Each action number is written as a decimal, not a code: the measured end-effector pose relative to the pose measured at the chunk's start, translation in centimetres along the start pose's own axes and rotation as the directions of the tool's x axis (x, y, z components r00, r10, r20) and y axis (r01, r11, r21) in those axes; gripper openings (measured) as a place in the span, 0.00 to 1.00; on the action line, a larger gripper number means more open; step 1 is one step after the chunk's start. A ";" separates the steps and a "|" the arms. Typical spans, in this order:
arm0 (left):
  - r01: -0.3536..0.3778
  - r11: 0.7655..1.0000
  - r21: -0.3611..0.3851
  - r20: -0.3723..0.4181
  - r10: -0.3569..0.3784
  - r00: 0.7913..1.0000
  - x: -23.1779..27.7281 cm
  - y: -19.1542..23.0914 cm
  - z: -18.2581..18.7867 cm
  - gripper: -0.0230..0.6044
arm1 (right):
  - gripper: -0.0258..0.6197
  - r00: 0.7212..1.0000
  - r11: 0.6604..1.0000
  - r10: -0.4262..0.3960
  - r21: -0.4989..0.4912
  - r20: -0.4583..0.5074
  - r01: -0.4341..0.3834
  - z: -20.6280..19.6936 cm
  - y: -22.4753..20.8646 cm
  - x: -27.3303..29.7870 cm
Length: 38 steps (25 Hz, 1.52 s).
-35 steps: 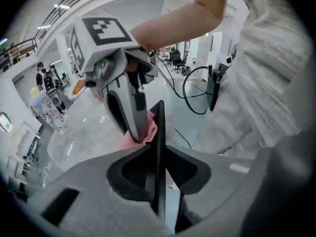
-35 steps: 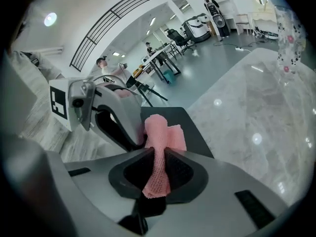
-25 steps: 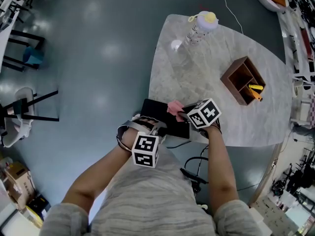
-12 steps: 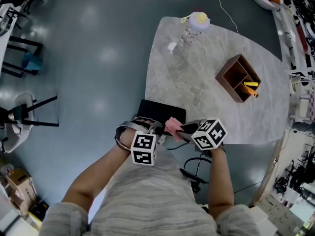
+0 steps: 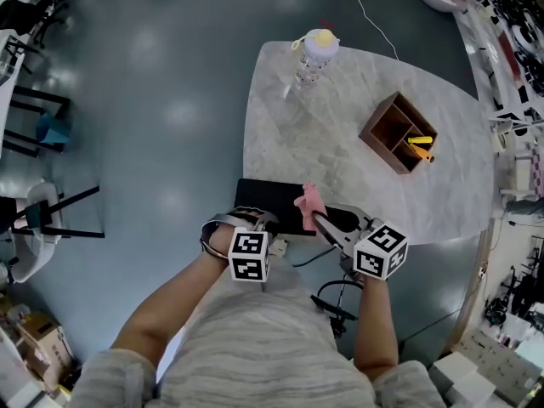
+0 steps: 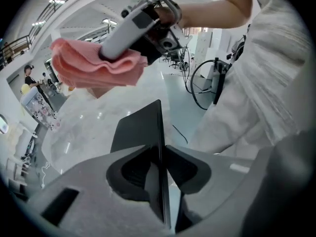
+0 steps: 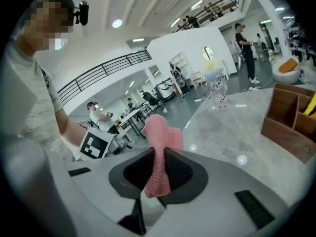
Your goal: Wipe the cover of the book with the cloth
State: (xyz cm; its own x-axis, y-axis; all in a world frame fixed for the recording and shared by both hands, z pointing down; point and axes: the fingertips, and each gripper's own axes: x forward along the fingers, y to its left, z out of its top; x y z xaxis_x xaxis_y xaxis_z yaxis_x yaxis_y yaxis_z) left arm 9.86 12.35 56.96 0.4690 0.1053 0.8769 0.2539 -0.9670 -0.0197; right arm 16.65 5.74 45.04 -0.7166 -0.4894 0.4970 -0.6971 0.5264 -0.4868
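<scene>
A thin black book (image 5: 270,202) lies at the near edge of the marble table (image 5: 357,109). My left gripper (image 5: 269,228) is shut on the book's near edge, and in the left gripper view the book (image 6: 138,127) runs edge-on between the jaws of the left gripper (image 6: 159,177). My right gripper (image 5: 321,219) is shut on a pink cloth (image 5: 308,201) and holds it in the air above the book's right part. In the right gripper view the cloth (image 7: 161,137) stands bunched up out of the right gripper (image 7: 158,169). The cloth (image 6: 94,68) also hangs above the book in the left gripper view.
A clear bottle (image 5: 312,56) with a yellow cap stands at the table's far side. A brown wooden organizer (image 5: 398,134) holding a yellow and orange item sits to the right. Cables (image 5: 336,300) lie on the floor below the near edge. Chairs (image 5: 38,211) stand at the left.
My right gripper has lifted the pink cloth off the book and drawn back toward the table's near edge. The left gripper has kept its hold on the book.
</scene>
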 end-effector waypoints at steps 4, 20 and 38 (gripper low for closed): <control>0.027 1.000 -0.016 -0.028 -0.028 0.999 1.6 -1.3 -1.1 0.20 | 0.13 0.993 0.997 -0.074 -0.010 0.095 0.076 1.1 -0.5 -1.0; -0.056 0.909 -0.412 0.315 0.200 0.928 -4.9 5.4 4.1 0.11 | 0.13 0.955 0.991 -0.111 -0.046 0.275 0.129 3.7 2.1 -2.9; -0.140 0.833 -0.536 0.628 0.504 0.593 -20.6 9.8 10.1 0.09 | 0.13 0.885 0.956 -0.112 -0.196 0.452 0.220 7.8 5.9 -7.0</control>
State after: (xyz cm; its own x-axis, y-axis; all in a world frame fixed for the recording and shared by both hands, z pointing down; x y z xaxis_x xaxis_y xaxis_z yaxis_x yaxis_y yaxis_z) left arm 11.26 3.02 33.83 0.9374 -0.2792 0.2080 -0.3075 -0.9441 0.1185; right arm 17.36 6.85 33.14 -0.5670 -0.8061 0.1694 -0.8195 0.5312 -0.2152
